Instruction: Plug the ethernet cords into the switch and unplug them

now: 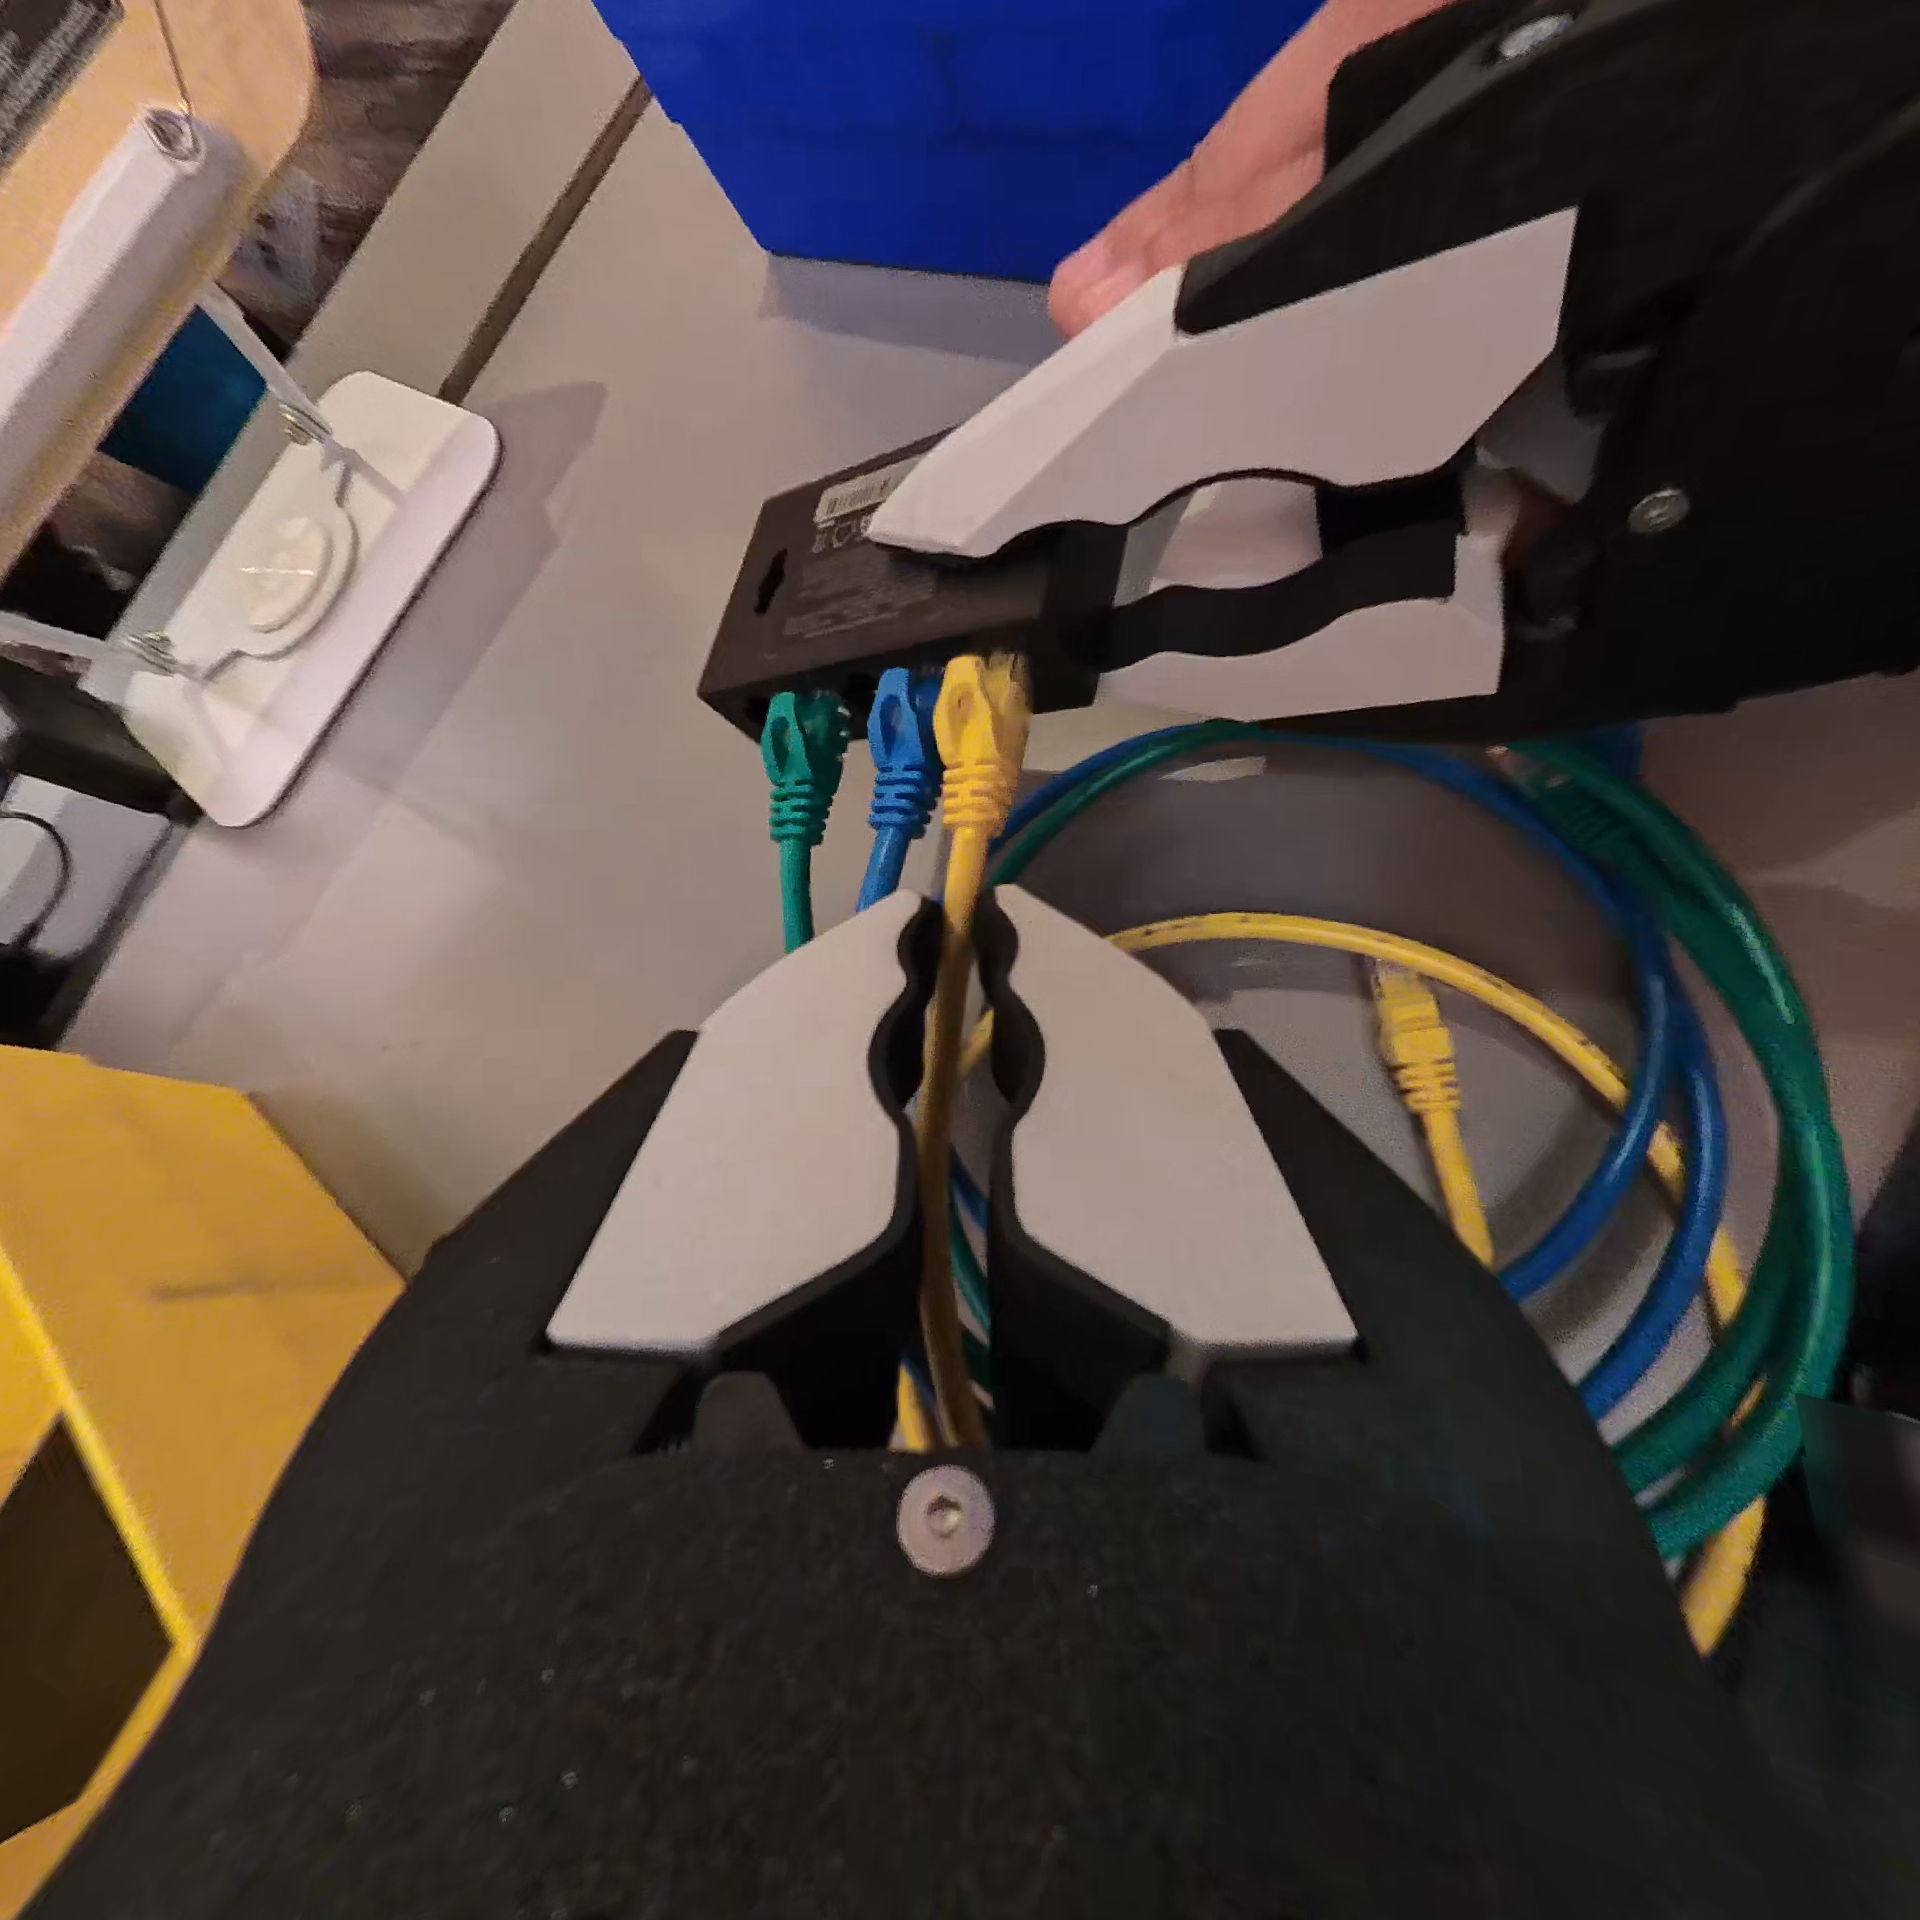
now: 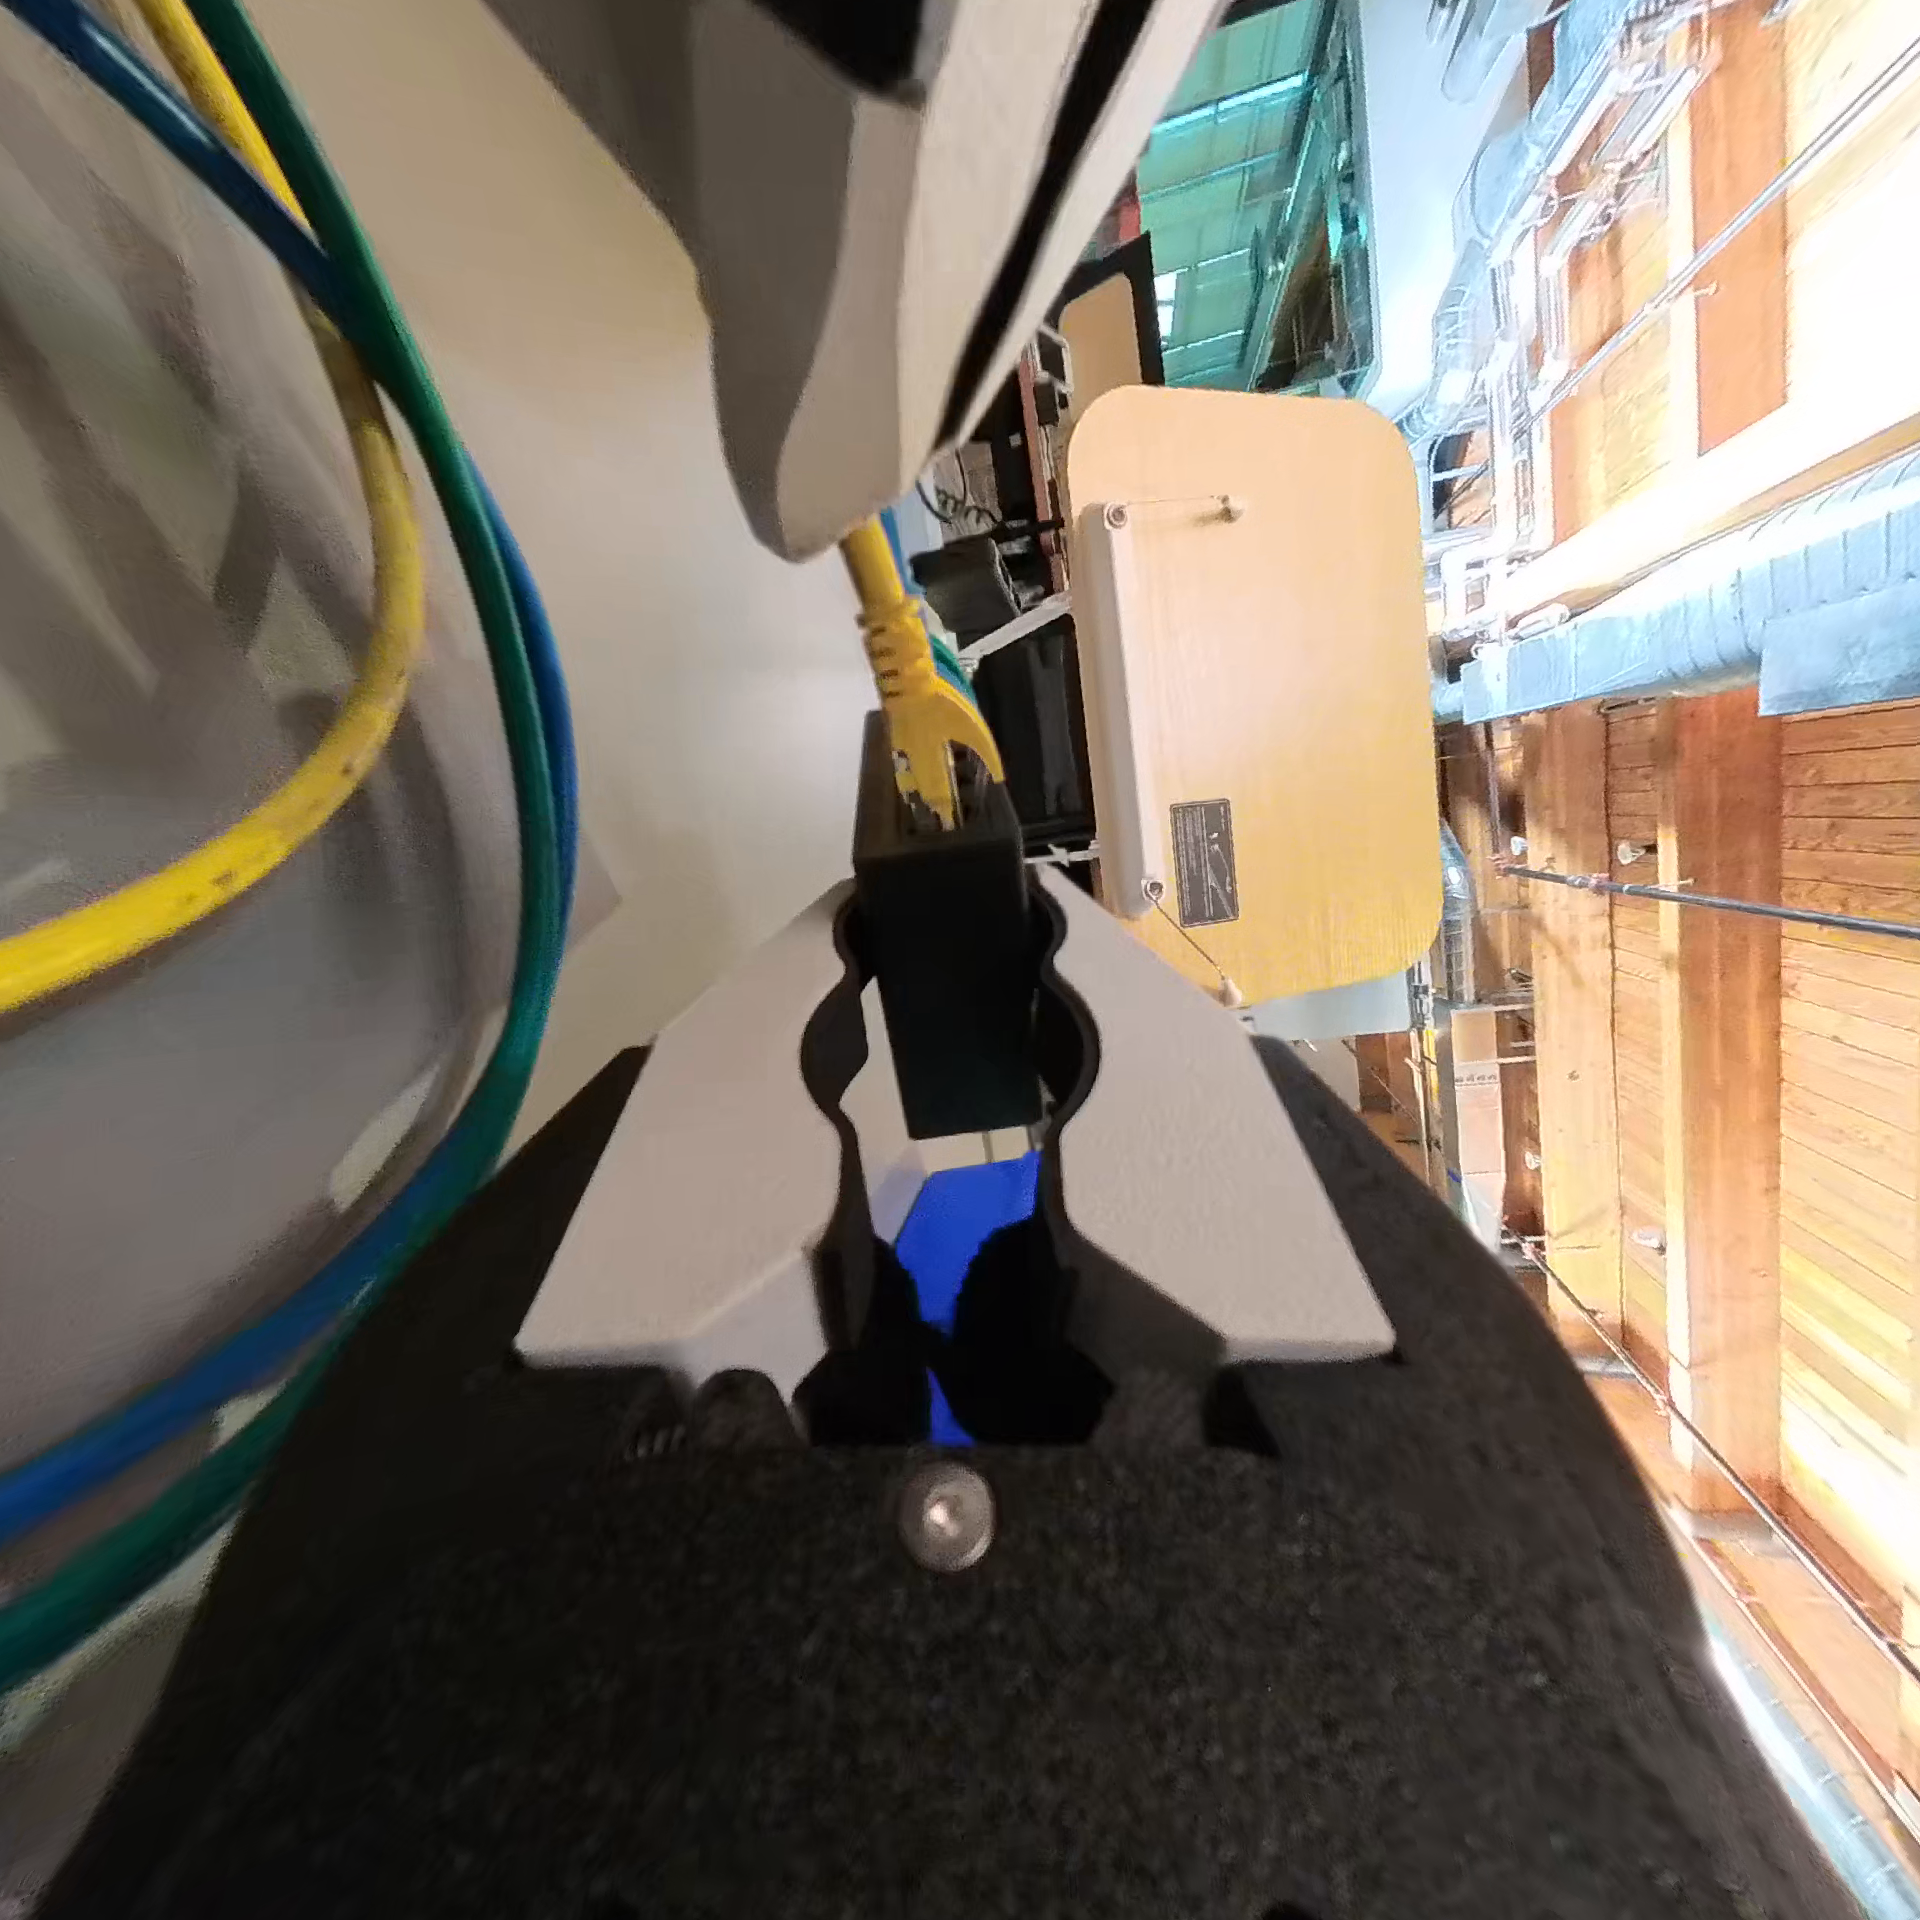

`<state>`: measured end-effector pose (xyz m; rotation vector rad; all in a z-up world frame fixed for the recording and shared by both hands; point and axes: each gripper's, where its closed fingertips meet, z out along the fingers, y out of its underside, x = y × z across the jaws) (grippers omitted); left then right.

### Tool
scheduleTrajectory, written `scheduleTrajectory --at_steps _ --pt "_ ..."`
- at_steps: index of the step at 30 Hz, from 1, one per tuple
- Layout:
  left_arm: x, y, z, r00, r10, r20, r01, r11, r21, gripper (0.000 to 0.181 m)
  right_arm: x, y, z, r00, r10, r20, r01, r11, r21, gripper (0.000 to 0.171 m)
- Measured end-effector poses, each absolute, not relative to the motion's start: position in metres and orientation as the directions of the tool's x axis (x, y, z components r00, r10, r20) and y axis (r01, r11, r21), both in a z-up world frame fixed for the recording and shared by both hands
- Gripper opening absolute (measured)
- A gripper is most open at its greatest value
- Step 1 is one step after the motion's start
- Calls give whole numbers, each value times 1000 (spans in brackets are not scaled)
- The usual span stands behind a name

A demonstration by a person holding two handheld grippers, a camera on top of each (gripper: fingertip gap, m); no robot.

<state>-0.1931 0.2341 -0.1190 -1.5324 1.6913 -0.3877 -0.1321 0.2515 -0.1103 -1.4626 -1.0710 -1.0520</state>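
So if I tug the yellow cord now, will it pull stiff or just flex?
Likely flexes: the yellow cord loops loosely beside the left tongs. Its plug sits in the switch, so it probably resists. The right tongs brace the switch.

both wrist views sit close, sharing the switch [image 1: 883, 603] [image 2: 951, 966]; the right seems rolled sideways.

Your left gripper [image 1: 958, 920]: fingers nearly closed around the yellow cord [image 1: 961, 894], just below its plug.
Your right gripper [image 1: 1023, 597]: clamped on the black switch's [image 1: 831, 603] right end, raised off the white table [image 1: 540, 883].
Switch ports: green plug [image 1: 798, 764], blue plug [image 1: 902, 750], yellow plug [image 1: 979, 743], side by side.
Right of the cords: loose green, blue and yellow loops.
Far edge: blue bin [image 1: 935, 125].
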Motion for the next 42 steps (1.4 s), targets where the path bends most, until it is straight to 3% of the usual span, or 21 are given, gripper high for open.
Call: scheduleTrajectory --at_steps 7,17,33,37,40,42 --pt "-187 233 -109 75 -894 -441 -655 290 -698 5 -127 252 -106 263 104 959 959 -138 -248 25" --pt "-183 224 -114 40 -936 -349 -637 245 -731 5 -126 252 -108 189 104 977 973 -153 -172 24" --pt "-191 222 -112 -2 -962 -275 -638 213 -740 5 -130 254 -119 234 231 944 969 -127 -210 26" --pt "-213 221 -57 120 -932 -341 -532 229 -815 25 -94 262 -99 291 233 928 940 -251 -232 26" --pt "-258 233 -27 297 -911 -286 -434 138 -890 25 -51 273 -54 422 206 883 880 -329 -344 26" --pt "-290 242 -43 391 -901 -189 -397 19 -917 21 -22 279 -10 468 164 868 848 -361 -389 26"
